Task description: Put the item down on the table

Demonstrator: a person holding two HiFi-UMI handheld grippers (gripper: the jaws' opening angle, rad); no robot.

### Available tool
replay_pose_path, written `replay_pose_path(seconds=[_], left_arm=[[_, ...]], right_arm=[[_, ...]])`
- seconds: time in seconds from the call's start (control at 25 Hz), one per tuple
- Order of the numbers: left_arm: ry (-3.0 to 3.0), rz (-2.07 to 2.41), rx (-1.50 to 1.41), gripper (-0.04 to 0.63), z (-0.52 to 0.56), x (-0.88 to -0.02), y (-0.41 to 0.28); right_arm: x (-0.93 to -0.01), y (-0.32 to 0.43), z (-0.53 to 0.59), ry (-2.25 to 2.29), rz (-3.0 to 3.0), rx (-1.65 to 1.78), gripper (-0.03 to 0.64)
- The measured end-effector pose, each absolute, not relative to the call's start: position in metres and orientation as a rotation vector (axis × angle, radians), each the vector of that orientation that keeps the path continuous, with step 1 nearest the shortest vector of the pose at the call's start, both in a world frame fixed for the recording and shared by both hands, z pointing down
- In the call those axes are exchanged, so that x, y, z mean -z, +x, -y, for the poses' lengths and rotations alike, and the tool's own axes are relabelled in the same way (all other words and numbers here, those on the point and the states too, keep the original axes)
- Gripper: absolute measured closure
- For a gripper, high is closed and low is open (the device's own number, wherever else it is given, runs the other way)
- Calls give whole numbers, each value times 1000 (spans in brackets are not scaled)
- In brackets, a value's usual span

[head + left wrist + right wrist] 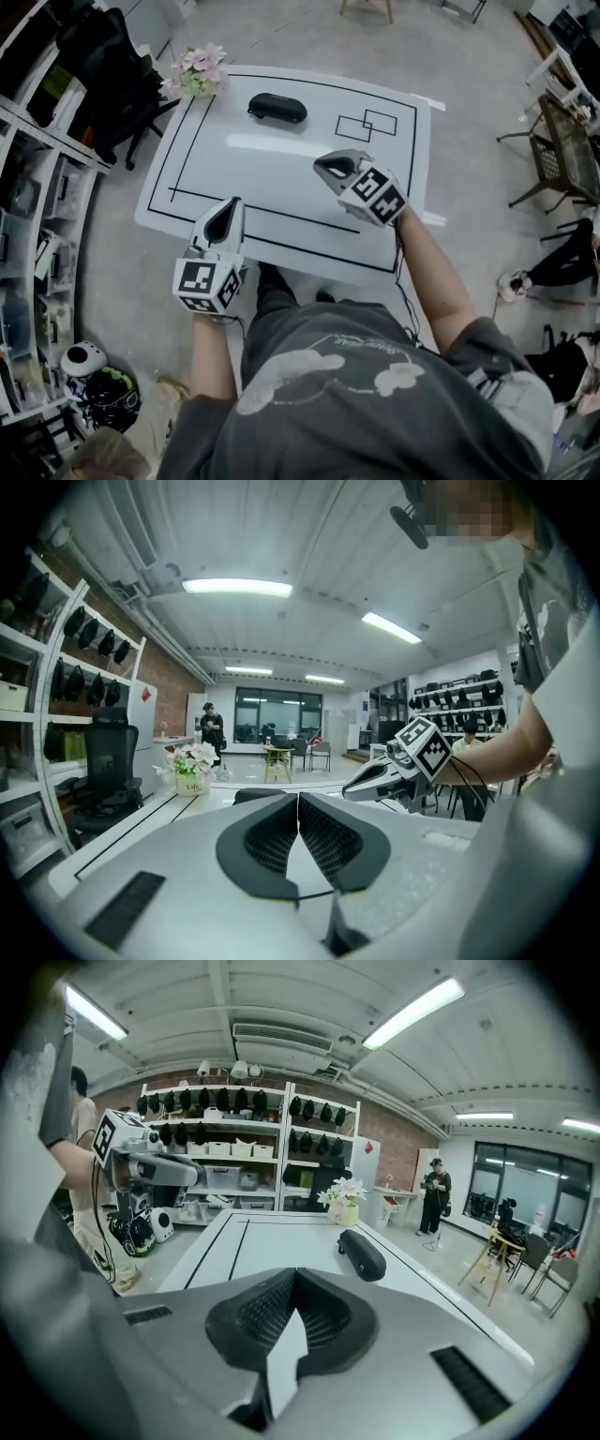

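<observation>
On the far side of the white table (281,178), the black case (277,108) lies flat on its own inside the marked black border. It is near the pot of pink flowers (199,72) at the corner and well apart from both claws. The left gripper (228,206) hangs by the near edge with its jaws pressed together on nothing, and the right gripper (323,167) is held above the middle of the table, its jaws likewise clenched tight and empty, pointing roughly towards the case.
</observation>
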State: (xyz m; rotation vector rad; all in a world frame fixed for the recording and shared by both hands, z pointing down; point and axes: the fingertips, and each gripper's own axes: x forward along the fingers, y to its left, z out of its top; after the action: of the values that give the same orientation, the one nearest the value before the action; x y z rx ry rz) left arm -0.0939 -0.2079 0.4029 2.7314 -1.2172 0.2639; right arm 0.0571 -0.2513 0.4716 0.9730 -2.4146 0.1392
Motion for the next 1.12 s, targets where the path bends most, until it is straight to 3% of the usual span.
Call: replay_pose_path(seconds=[0.48, 0.8, 1.12], left_arm=[[2615, 1358, -256, 591, 121, -414, -111], [2500, 1463, -203, 591, 78, -432, -152], [2377, 1531, -178, 591, -32, -450, -208]], right_arm=[[-475, 44, 188, 979, 2462, -123, 618], [-471, 10, 149, 946, 2505, -152, 618], [-469, -38, 65, 919, 2513, -135, 618]])
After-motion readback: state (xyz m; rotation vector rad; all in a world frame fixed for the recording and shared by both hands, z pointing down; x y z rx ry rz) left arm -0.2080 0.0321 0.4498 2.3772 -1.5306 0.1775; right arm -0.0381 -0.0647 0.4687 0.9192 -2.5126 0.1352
